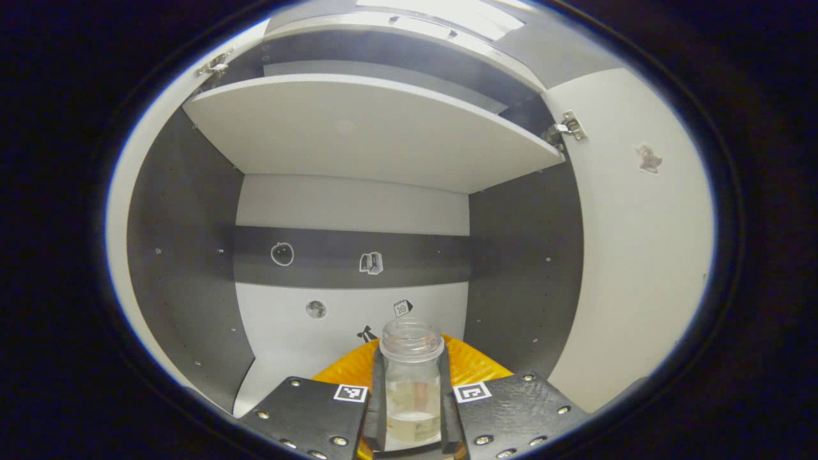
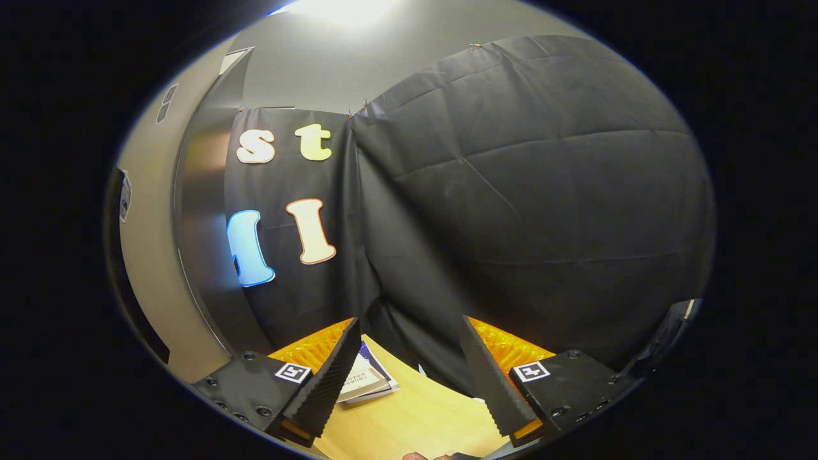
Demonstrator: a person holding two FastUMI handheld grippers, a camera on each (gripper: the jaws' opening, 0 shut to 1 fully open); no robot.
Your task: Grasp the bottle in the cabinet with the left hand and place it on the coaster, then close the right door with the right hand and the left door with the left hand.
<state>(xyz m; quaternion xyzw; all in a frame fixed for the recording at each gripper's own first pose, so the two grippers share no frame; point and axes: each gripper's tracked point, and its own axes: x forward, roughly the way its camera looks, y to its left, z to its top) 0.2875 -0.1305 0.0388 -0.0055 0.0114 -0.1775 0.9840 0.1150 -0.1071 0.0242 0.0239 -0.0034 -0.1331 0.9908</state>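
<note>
A clear glass bottle (image 1: 412,383) with a little pale liquid at its bottom stands upright between the fingers of my left gripper (image 1: 412,409), which is shut on it. Behind it is the open cabinet (image 1: 351,223), with a white shelf (image 1: 364,128) overhead and a grey and white back wall bearing small stickers. The cabinet's right door (image 1: 639,243) stands open at the right, its hinge (image 1: 565,128) near the top. In the right gripper view my right gripper (image 2: 409,377) is open and holds nothing, above a light wooden tabletop (image 2: 409,415).
The cabinet's dark side walls (image 1: 185,255) close in on both sides of the bottle. In the right gripper view a booklet (image 2: 367,380) lies on the wooden table by the black cloth wall (image 2: 511,191), and a grey panel (image 2: 160,255) stands at the left.
</note>
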